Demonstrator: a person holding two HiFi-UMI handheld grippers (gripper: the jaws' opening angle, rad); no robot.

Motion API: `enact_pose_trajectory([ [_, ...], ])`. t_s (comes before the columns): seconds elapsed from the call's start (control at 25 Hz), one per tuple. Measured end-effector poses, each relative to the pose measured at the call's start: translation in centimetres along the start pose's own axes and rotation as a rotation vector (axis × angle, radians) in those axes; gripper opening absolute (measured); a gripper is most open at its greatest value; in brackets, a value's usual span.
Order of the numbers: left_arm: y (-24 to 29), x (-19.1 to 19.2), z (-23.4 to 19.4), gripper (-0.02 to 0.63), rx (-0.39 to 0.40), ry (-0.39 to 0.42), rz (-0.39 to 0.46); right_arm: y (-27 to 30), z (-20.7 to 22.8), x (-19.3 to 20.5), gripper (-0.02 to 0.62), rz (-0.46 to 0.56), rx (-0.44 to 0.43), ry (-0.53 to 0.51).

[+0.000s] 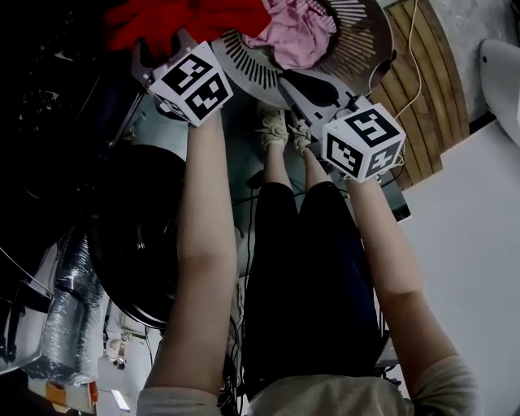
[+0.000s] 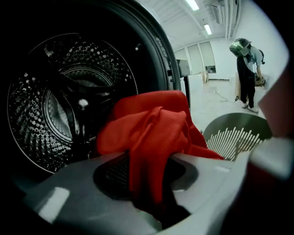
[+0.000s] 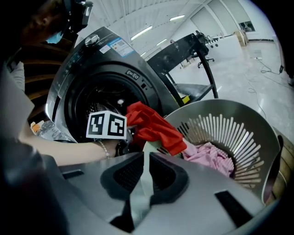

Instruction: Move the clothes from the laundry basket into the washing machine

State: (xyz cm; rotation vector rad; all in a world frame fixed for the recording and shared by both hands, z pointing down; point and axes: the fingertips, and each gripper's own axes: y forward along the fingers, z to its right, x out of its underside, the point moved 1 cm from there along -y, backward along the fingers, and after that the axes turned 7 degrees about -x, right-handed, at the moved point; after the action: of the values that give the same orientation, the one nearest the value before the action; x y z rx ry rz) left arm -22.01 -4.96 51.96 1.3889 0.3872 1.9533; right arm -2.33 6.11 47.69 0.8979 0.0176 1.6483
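A red garment (image 2: 151, 133) hangs bunched between the pads of my left gripper (image 2: 147, 174), which is shut on it just in front of the washing machine's open drum (image 2: 59, 101). In the head view that gripper (image 1: 158, 49) holds the red garment (image 1: 187, 20) at the top, beside the basket. My right gripper (image 3: 143, 160) is shut on the thin pale rim of the grey slotted laundry basket (image 3: 220, 108). A pink garment (image 3: 211, 153) lies inside the basket. The right gripper view shows the left gripper's marker cube (image 3: 106, 125) and the red garment (image 3: 151, 124) at the machine's door opening (image 3: 101, 101).
The machine's round dark door (image 1: 138, 236) stands swung open at left. A silver hose (image 1: 69, 309) and clutter lie below it. A cable (image 1: 406, 57) runs over wooden flooring at right. A black rack (image 3: 193, 50) stands behind the basket; a person (image 2: 248, 69) bends over far off.
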Motion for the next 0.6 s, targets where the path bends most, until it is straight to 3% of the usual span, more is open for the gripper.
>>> enact_pose_trajectory([
  [0.08,-0.1,-0.8,-0.9,0.103,0.045,-0.004,0.021,0.2,0.1,-0.1,0.042,0.003,0.001,0.004],
  [0.16,-0.2,-1.7,-2.2,0.083,0.049,-0.022,0.053,0.5,0.0,-0.3,0.038,0.005,-0.002,0.001],
  [0.32,0.2,-4.7,-8.2,0.075,-0.09,-0.15,0.13,1.1,-0.2,-0.9,0.038,0.007,-0.005,-0.02],
  [0.44,1.0,-7.6,-12.4,0.075,-0.179,-0.194,0.188,1.5,-0.4,-1.6,0.038,0.012,-0.01,-0.033],
  [0.52,2.0,-8.5,-13.2,0.08,-0.149,-0.249,0.197,1.7,-0.5,-1.9,0.038,0.015,-0.011,-0.037],
  [0.6,3.2,-7.7,-12.4,0.119,-0.049,-0.385,0.154,1.9,-0.5,-1.9,0.038,0.015,-0.013,-0.036],
])
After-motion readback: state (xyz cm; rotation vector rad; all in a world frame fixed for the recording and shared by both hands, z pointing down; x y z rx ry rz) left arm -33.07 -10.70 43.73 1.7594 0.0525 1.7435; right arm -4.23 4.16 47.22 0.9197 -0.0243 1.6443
